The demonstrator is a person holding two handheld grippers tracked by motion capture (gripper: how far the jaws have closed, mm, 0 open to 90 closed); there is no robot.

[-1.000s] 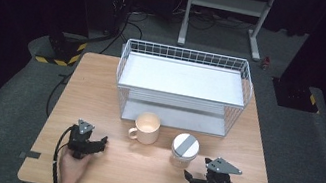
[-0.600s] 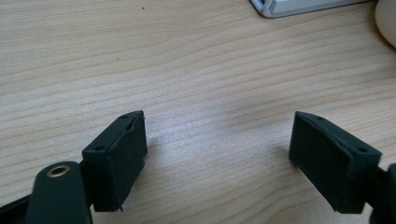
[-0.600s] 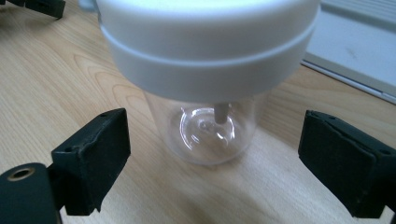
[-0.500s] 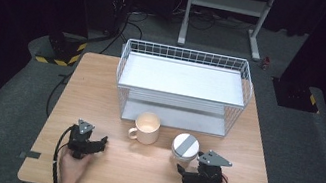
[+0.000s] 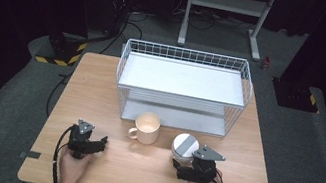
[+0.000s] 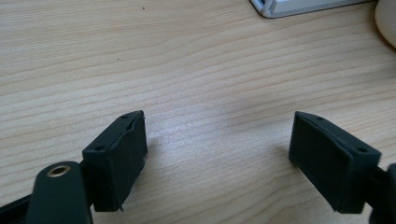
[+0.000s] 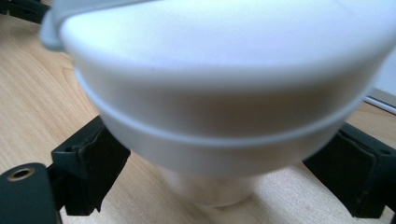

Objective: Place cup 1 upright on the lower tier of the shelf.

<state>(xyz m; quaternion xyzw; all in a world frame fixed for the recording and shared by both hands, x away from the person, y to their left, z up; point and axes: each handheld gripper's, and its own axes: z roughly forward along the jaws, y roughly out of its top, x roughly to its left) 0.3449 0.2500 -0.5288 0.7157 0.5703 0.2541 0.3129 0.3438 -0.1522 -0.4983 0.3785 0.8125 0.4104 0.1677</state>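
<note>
We've got a white wire-mesh two-tier rack (image 5: 182, 87) sitting at the back of the light wooden counter (image 5: 101, 85). Just in front of the rack sit a cream ceramic mug (image 5: 146, 128) and, to its right, a white lidded cup with a grey tab (image 5: 185, 146).

Our right gripper (image 5: 181, 165) is up against that cup, fingers (image 7: 88, 163) spread wide on either side of it. The cup's so close and blurry that we can't tell if they touch it. Its top is cut off.

Our left gripper (image 5: 100, 142) sits front-left of the rack, fingers (image 6: 119, 156) wide apart over bare wood, holding nothing. The mug's edge barely peeks in there.
</note>
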